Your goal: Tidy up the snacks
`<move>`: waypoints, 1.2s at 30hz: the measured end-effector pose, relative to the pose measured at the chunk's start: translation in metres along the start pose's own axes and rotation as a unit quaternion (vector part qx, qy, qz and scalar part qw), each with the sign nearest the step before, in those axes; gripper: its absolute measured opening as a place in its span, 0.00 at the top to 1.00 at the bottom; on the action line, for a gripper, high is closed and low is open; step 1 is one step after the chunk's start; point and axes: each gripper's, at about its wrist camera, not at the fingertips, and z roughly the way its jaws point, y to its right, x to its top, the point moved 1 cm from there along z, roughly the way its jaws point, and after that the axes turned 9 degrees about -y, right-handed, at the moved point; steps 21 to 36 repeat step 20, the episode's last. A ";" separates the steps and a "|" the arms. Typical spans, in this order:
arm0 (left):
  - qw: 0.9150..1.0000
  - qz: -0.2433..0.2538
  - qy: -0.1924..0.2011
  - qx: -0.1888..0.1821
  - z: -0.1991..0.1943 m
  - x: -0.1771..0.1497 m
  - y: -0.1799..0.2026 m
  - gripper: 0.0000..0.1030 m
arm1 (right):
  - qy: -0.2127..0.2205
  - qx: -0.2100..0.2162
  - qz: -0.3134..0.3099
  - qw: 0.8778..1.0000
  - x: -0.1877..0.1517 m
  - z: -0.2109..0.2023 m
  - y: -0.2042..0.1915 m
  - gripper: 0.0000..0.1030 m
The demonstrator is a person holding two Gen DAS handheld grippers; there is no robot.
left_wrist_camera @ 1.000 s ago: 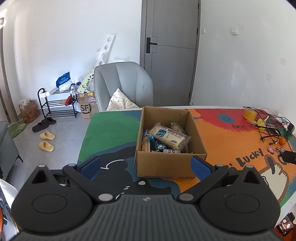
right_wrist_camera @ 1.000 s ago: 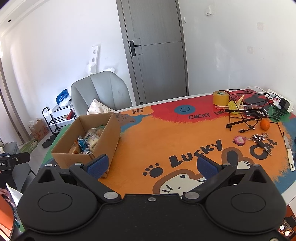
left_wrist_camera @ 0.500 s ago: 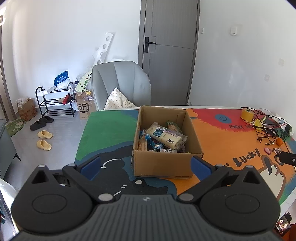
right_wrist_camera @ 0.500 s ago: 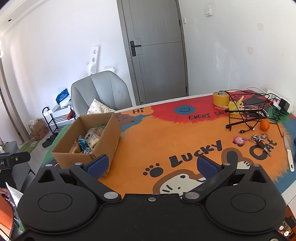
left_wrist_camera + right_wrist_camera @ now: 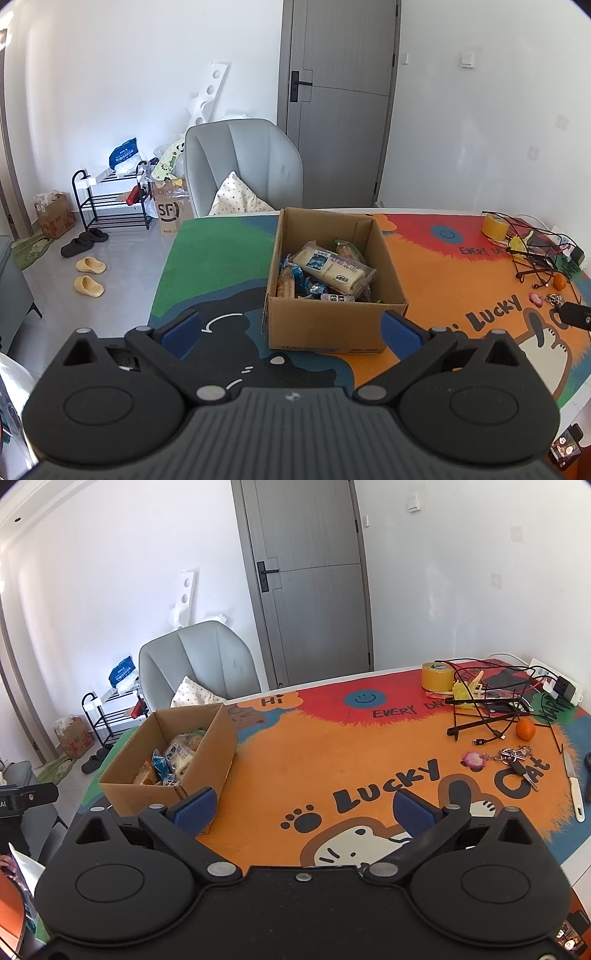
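Observation:
An open cardboard box (image 5: 328, 325) stands on the colourful table mat (image 5: 218, 258). It holds several snack packets, with a long pale packet (image 5: 332, 267) lying on top. The same box (image 5: 218, 746) shows at the left of the right wrist view, snacks (image 5: 173, 760) inside. My left gripper (image 5: 290, 332) is open and empty, just in front of the box's near wall. My right gripper (image 5: 303, 810) is open and empty too, above the orange part of the mat (image 5: 332, 760), to the right of the box.
A grey chair (image 5: 243, 166) with a cushion stands behind the table. At the table's right lie a tape roll (image 5: 437, 675), a tangle of black cables (image 5: 487, 709), an orange (image 5: 525, 729), keys (image 5: 515, 758) and a knife (image 5: 574, 794). A shoe rack (image 5: 110, 195) and slippers (image 5: 88, 275) are on the floor.
The left gripper has pulled back a little, so the box sits slightly farther off and more to the left in its view. The right gripper has barely moved. Both stay open.

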 end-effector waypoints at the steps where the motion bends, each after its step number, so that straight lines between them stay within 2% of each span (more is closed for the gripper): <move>1: 1.000 0.001 0.000 -0.001 0.000 0.000 0.000 0.00 | 0.000 0.000 0.001 1.000 0.000 0.000 0.000 0.00; 36: 1.000 0.009 -0.007 -0.009 0.004 -0.002 0.010 0.00 | 0.003 -0.002 0.008 1.000 -0.002 0.002 0.005 0.00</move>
